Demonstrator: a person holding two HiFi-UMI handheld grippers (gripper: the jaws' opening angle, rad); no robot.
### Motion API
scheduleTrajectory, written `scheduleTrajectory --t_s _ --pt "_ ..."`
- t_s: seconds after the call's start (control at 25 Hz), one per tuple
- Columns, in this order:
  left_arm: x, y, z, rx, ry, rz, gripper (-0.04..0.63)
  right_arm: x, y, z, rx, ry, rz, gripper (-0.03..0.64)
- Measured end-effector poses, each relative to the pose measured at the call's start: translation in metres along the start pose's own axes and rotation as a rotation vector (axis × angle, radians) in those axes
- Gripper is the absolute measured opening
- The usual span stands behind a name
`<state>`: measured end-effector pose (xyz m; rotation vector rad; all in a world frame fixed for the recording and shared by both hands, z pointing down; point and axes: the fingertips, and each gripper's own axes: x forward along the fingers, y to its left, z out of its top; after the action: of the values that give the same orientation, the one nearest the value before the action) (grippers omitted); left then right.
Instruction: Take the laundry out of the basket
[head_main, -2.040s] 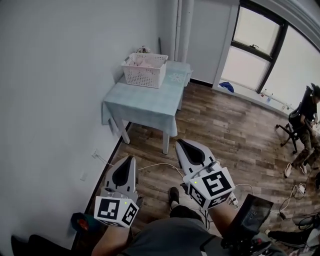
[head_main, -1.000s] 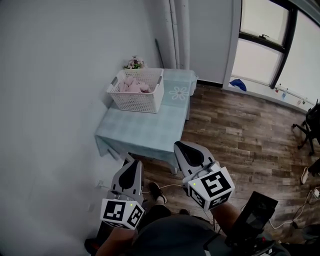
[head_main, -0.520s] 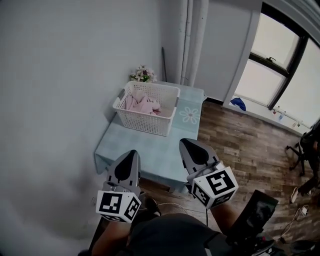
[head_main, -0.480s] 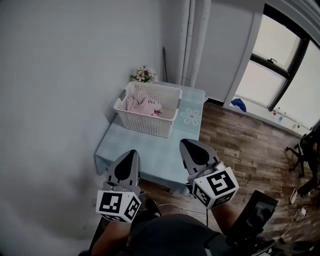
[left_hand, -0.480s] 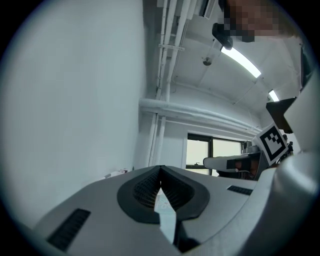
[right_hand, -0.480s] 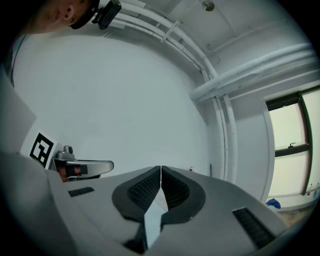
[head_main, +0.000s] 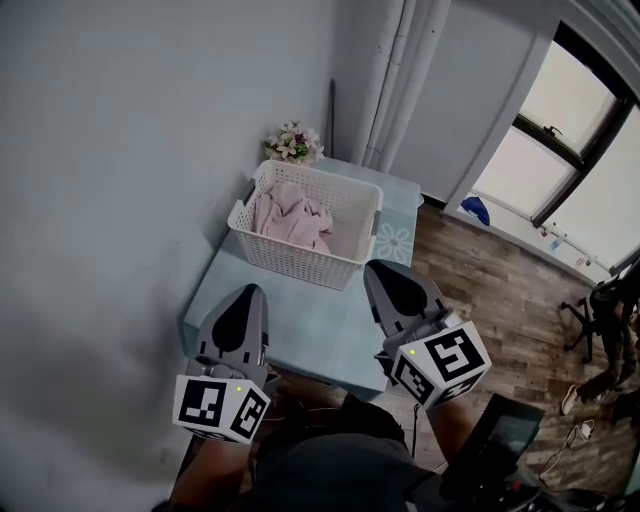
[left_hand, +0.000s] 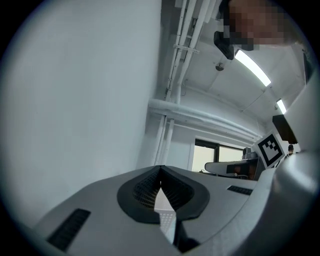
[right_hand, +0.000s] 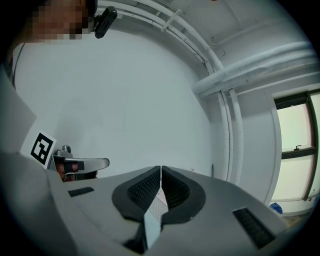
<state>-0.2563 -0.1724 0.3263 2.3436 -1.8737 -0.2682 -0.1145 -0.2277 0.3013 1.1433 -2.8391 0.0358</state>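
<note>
Nearest the person, the left gripper and right gripper hover with jaws pressed together and empty before the pale table, where the white basket holds pink laundry, perhaps several crumpled garments, flowers behind.

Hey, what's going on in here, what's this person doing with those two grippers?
A person holds a gripper in each hand at the near side of a table covered in a pale blue cloth. The left gripper and right gripper are both shut and empty, held short of the white basket. The pink laundry lies in the basket; nothing is out yet.
</note>
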Motion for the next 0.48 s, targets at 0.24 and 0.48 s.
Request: scheduleTrajectory --t_s 0.24,0.48 --pt "0.037 0.019 0.002 0.045 0.007 0.078 0.011 0.043 -0.024 0.002 0.003 0.000 0.064 0.017" --pt "0.075 0.028 0.014 0.071 0.028 0.154 0.011 0.101 -0.054 0.015 -0.047 0.033 0.158 0.043"
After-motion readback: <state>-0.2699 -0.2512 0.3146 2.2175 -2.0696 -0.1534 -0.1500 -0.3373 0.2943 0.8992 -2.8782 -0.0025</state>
